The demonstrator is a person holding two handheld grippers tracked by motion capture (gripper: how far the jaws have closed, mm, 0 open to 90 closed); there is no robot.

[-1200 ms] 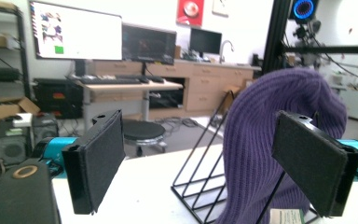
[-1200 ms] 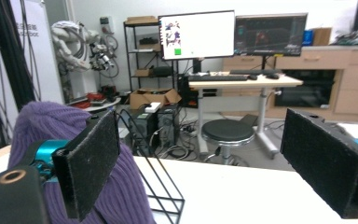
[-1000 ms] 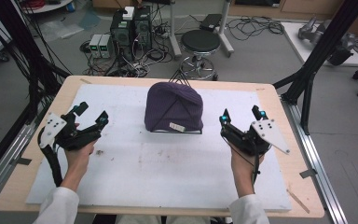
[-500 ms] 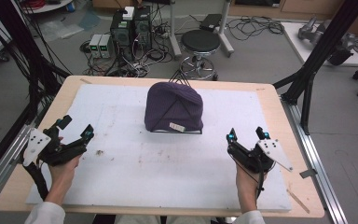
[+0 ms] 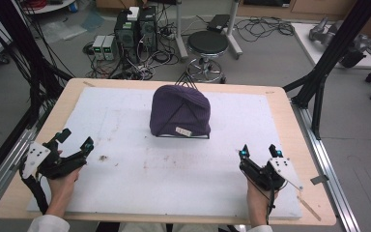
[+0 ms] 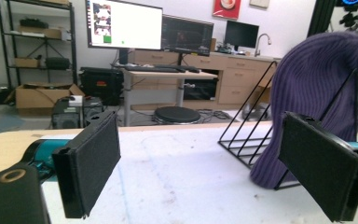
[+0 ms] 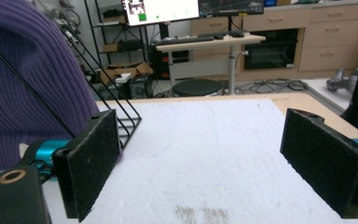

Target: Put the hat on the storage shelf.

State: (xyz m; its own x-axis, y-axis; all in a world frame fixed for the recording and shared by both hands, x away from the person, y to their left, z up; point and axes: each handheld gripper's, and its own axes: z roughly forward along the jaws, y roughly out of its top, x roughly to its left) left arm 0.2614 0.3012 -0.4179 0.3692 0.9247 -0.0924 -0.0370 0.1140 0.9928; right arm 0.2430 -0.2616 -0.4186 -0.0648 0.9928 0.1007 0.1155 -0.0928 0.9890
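A purple knitted beanie is draped over a black wire stand at the middle of the white mat. It has a small white label on its front edge. My left gripper rests near the mat's left edge, open and empty, well away from the beanie. My right gripper sits near the front right, also open and empty. In the left gripper view the beanie and stand rise at the right behind the jaws. In the right gripper view the beanie stands at the left.
The wooden table carries the white mat. Behind the table stand a round black stool and computer boxes with cables. Black frame posts flank the table on both sides. A small dark stain marks the mat.
Both grippers have pulled back from beside the beanie toward the front of the table, the left one outward to the mat's left edge. The beanie has stayed on its stand.
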